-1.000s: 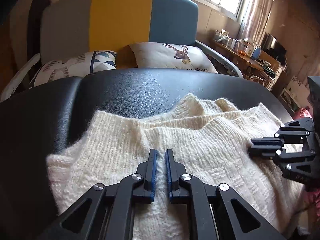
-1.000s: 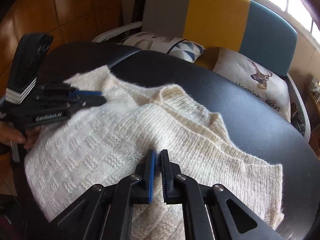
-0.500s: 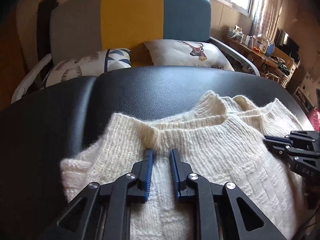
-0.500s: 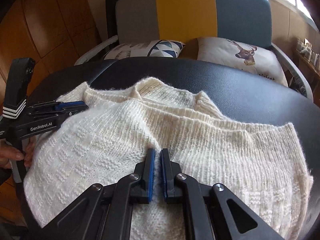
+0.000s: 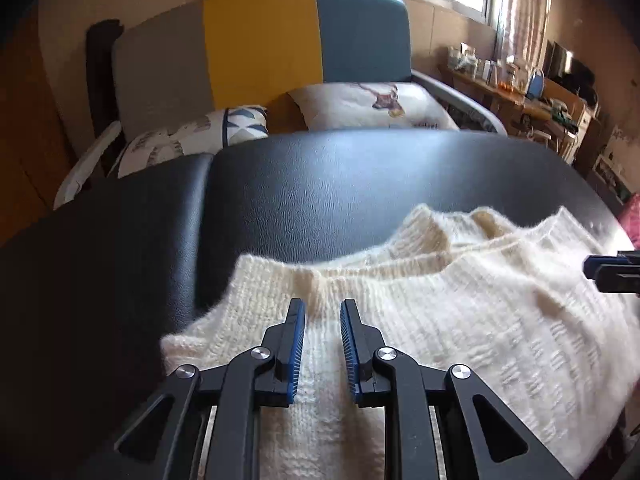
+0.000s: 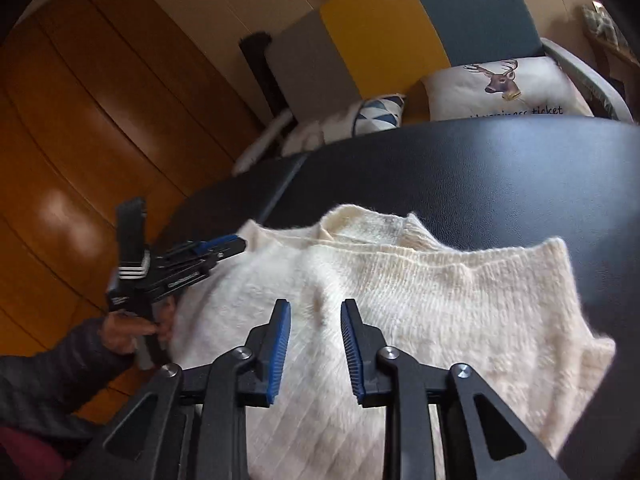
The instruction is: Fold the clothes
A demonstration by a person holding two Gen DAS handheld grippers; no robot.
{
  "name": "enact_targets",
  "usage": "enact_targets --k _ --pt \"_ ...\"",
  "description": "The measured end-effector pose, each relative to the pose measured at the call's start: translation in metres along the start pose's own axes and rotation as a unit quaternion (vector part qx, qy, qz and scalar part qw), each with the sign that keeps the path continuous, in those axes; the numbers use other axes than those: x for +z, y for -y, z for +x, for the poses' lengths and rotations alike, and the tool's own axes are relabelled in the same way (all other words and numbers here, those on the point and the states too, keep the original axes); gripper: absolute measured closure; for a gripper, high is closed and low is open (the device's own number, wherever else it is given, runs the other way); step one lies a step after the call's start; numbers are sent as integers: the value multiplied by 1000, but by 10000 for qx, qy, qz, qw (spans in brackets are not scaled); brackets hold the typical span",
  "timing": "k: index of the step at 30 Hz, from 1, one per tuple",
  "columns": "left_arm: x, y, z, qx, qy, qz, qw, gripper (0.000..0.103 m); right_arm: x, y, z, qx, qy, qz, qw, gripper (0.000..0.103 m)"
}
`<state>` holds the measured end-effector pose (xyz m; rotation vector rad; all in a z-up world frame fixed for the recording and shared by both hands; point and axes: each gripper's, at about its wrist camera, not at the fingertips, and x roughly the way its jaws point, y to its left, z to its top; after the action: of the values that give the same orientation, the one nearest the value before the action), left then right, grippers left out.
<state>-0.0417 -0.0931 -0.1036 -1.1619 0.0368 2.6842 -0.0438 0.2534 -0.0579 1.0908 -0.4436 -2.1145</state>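
The left gripper (image 5: 322,346) stands with its jaws parted and nothing between them, poised low over the near left part of the cream knitted sweater (image 5: 460,320); whether its blue pads (image 5: 297,350) touch the knit cannot be told. The right gripper (image 6: 316,350) is likewise released, its jaws spread wider, over the middle of the same garment. Both tools point away from the person, toward the far edge of the black padded table (image 5: 360,184). In the right wrist view the left gripper appears from the side, held by a hand (image 6: 132,330) in a dark sleeve (image 6: 48,376) at the near left edge of the table. The sweater lies doubled on the near half of the table, with a ribbed edge (image 6: 460,264) running across it and the collar (image 6: 360,228) showing just beyond that edge, so one layer rests over another. In my judgement this placement fits a fold laid down and let go; it equally fits jaws readied to take the knit for a further fold. The soft, thick knit is likely to hold its position once released. Beyond the far edge stands a sofa (image 5: 260,44) with cushions (image 5: 372,106), clear of the work.
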Motion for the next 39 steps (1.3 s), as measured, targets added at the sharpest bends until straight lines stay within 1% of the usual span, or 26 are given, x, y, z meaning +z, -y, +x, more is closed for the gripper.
enact_targets --k 1,2,3,4,6,8,9,11,12,14,15,17,19,20,21,22,23,25,26,27,28,29,30,32,36,39 --pt "3 3 -8 1 101 2 9999 83 -7 8 -23 220 17 165 9996 71" --pt "7 6 -17 3 201 4 9998 82 -17 19 -43 285 -14 310 9991 69" --pt "10 12 -24 -107 285 4 9995 80 -27 29 -63 348 -46 456 9983 68" --pt "12 21 -30 -391 315 15 9987 76 -42 40 -77 352 -142 632 9973 67" --pt "12 49 -32 -1015 210 211 9944 68 -71 62 -97 303 -326 993 9941 66" --pt "6 88 -26 -1456 34 621 9874 68 -100 83 -111 199 -500 1360 9892 66" --pt "2 109 -23 -1667 -61 840 9824 68 -110 92 -115 226 -491 1520 9869 65" --pt "-5 149 -14 -1948 -250 1313 9717 68 -125 103 -120 330 -422 1765 9828 65" --pt "-7 168 -10 -2037 -333 1546 9662 68 -127 108 -121 395 -355 1807 9821 65" --pt "-9 198 2 -2143 -492 1896 9569 68 -130 112 -120 662 -232 1845 9803 65" --pt "-10 209 8 -2157 -567 2003 9540 68 -130 115 -118 762 -232 1850 9795 65" --pt "-10 222 20 -2125 -693 2060 9527 68 -125 122 -107 868 -282 1838 9787 65" --pt "-5 222 31 -2192 -772 1883 9542 68 -120 123 -90 1151 -456 1815 9756 65" --pt "-1 222 35 -2196 -799 1816 9552 68 -118 124 -81 1292 -542 1803 9736 62" --pt "3 222 40 -2152 -806 1785 9567 68 -115 125 -73 1436 -630 1788 9713 62" --pt "6 223 44 -2112 -804 1760 9581 68 -111 119 -64 1761 -792 1680 9667 62" --pt "9 224 48 -2111 -817 1738 9584 68 -109 111 -55 2086 -1061 1525 9602 62" --pt "10 230 57 -2021 -877 1819 9583 68 -109 91 -39 2071 -1763 1020 9569 63" --pt "9 234 63 -1919 -938 1898 9583 68 -110 90 -33 1866 -2074 924 9558 69" --pt "8 237 70 -1868 -981 1913 9586 63 -112 89 -26 1660 -2379 829 9534 77" --pt "8 237 75 -1874 -1007 1844 9595 60 -113 93 -29 1525 -2470 837 9533 83" --pt "9 236 79 -1887 -1036 1755 9606 59 -114 97 -31 1391 -2560 846 9529 95" --pt "10 235 81 -1918 -1074 1649 9615 58 -116 101 -33 1257 -2649 855 9522 99" --pt "10 233 83 -1978 -1132 1505 9620 58 -118 104 -39 1167 -2634 916 9532 99" --pt "8 234 77 -1940 -1047 1575 9626 58 -120 100 -43 935 -2526 898 9588 99" --pt "13 220 61 -2142 -903 1161 9657 59 -125 105 -50 720 -2479 989 9610 99"
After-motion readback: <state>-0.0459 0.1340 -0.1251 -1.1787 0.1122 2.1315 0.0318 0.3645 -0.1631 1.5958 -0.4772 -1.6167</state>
